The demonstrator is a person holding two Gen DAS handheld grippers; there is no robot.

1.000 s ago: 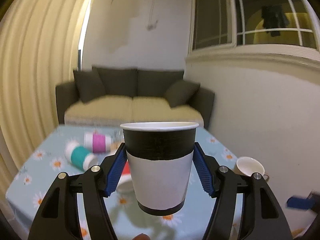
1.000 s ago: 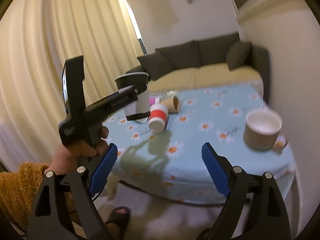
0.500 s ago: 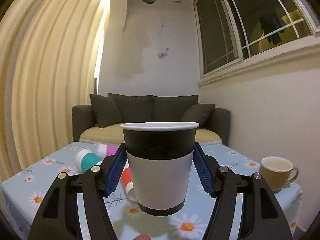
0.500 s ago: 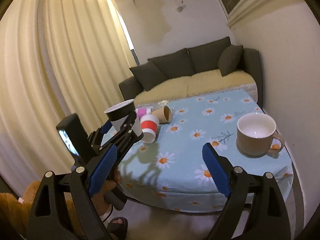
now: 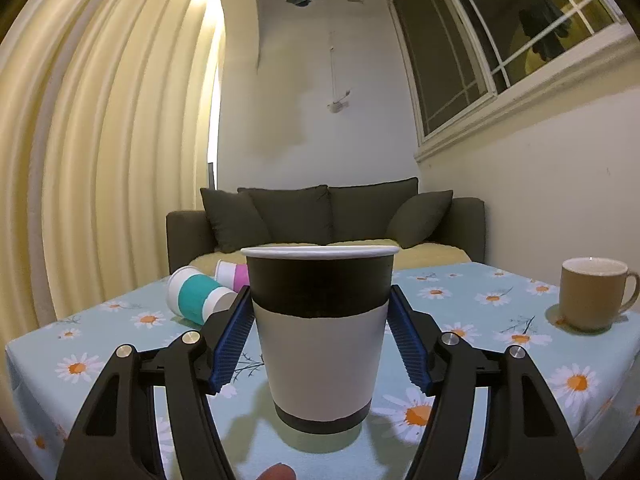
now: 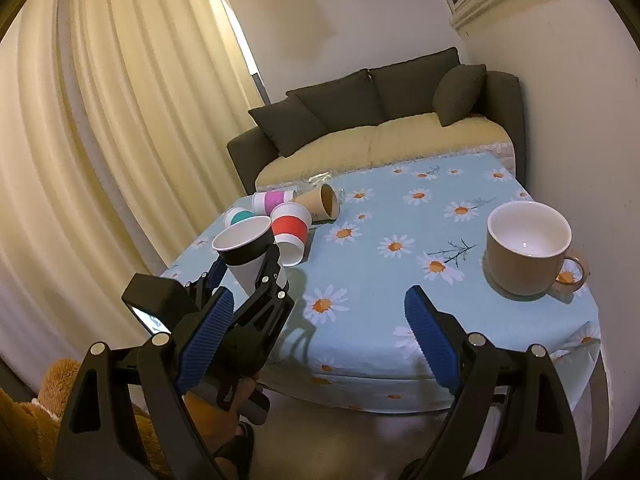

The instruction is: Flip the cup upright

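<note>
Task status: the black-and-white paper cup [image 5: 320, 332] stands mouth-up at the centre of the left wrist view, clamped at its upper half between the blue pads of the left gripper [image 5: 320, 336]. Its base sits at or just above the daisy-print tablecloth [image 5: 500, 360]; whether it touches cannot be told from this view. In the right wrist view the same cup [image 6: 248, 254] appears at centre left, over the near left corner of the table, slightly tilted in the frame. The turn to upright looks done. Judged remaining: seat the base flat, open the fingers, and withdraw without tipping the cup.

The right gripper [image 6: 320, 340] holds nothing; its fingers stand wide apart at the bottom of the frame, short of the table edge.

Surrounding items:
- Teal-banded cup [image 5: 196, 298], on its side, left of centre, behind the left finger.
- Pink-banded cup [image 5: 232, 274], on its side, just beyond the teal one.
- Red-banded cup [image 6: 290, 232], on its side, close behind the held cup.
- Brown paper cup [image 6: 320, 202], on its side, further back.
- Tan mug [image 5: 592, 298], upright at the right edge, well apart.
- Dark sofa [image 5: 328, 216] behind the table.

Obstruction: the red-banded cup lies nearest the set-down spot; the table edge is also close.
</note>
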